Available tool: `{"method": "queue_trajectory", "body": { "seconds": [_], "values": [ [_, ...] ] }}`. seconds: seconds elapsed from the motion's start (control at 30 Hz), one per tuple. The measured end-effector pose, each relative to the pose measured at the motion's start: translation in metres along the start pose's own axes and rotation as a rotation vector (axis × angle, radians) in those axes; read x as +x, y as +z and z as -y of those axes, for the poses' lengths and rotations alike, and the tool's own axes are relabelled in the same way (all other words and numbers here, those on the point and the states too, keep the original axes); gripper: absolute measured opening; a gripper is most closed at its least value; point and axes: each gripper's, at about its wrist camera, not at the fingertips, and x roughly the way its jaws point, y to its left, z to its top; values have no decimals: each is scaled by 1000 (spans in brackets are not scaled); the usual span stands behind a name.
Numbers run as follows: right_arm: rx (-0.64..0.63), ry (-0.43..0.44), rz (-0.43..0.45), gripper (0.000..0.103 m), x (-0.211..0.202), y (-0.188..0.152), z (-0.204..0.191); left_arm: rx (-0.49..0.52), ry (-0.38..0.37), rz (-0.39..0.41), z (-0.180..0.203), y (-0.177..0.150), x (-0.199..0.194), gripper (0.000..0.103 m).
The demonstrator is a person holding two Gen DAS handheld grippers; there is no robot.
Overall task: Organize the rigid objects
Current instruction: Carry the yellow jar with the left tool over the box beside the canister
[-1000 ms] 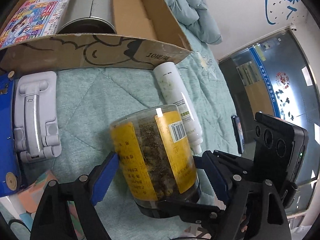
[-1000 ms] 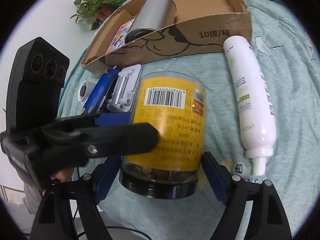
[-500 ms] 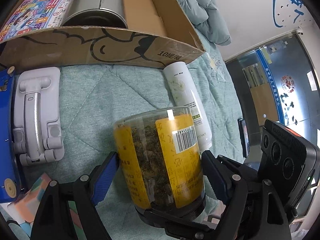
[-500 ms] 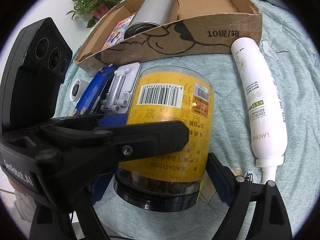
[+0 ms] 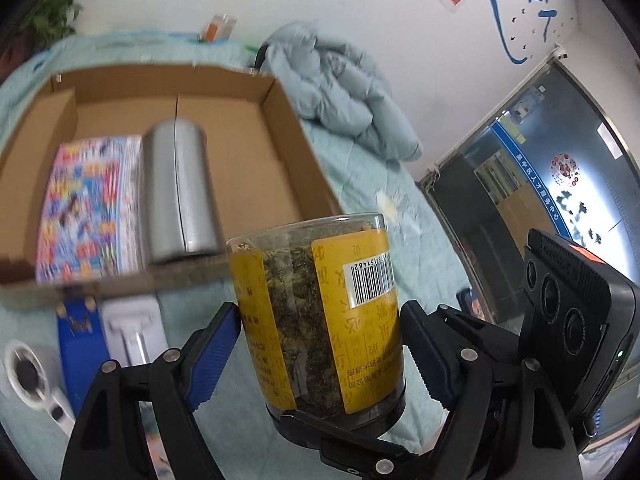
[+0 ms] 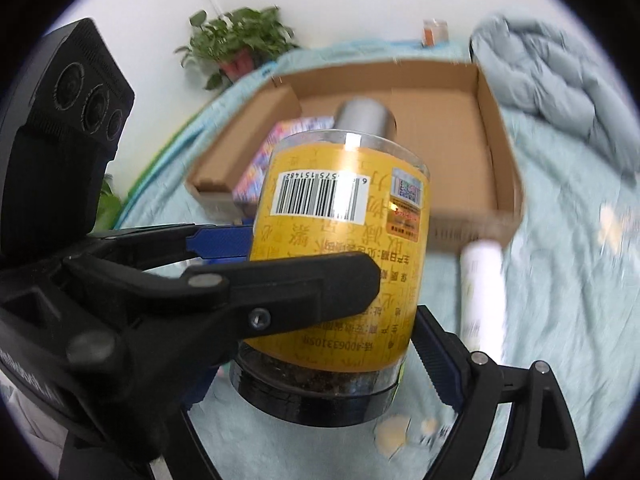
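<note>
A clear jar [image 5: 320, 320] with a yellow label and dried herbs inside hangs above the bed, lid down, gripped from two directions. My left gripper [image 5: 320, 340] presses its blue pads on the jar's sides and its jaws are closing on it. In the right wrist view the jar [image 6: 344, 240] sits in my right gripper [image 6: 324, 352]. The right gripper's right finger touches the jar and its left finger is hidden behind the left gripper [image 6: 280, 264]. Beyond lies the open cardboard box [image 5: 292, 128] with a silver can [image 5: 180, 196] and a colourful booklet [image 5: 88, 208].
A white bottle [image 6: 480, 292] lies on the teal bedspread right of the jar. A blue tool [image 5: 80, 340], a white folding stand [image 5: 132, 332] and a white round device [image 5: 28, 376] lie before the box. A bundled quilt [image 5: 344, 92] and a potted plant [image 6: 236, 40] sit behind.
Both grippers have risen with the jar, lifting it off the bedspread. The views now look into the box from higher up, and the bottle has dropped lower in view.
</note>
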Motion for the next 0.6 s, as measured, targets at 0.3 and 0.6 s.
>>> {"method": "queue_trajectory", "body": {
  "seconds": [0.3,0.6],
  "values": [
    [-15,-4,44,87,-26,92,16,72,7,56,18,110,-27,79],
    [21,-5,-22,87,-7,126,39,63,19,-24,11,153,10,79]
  ]
}}
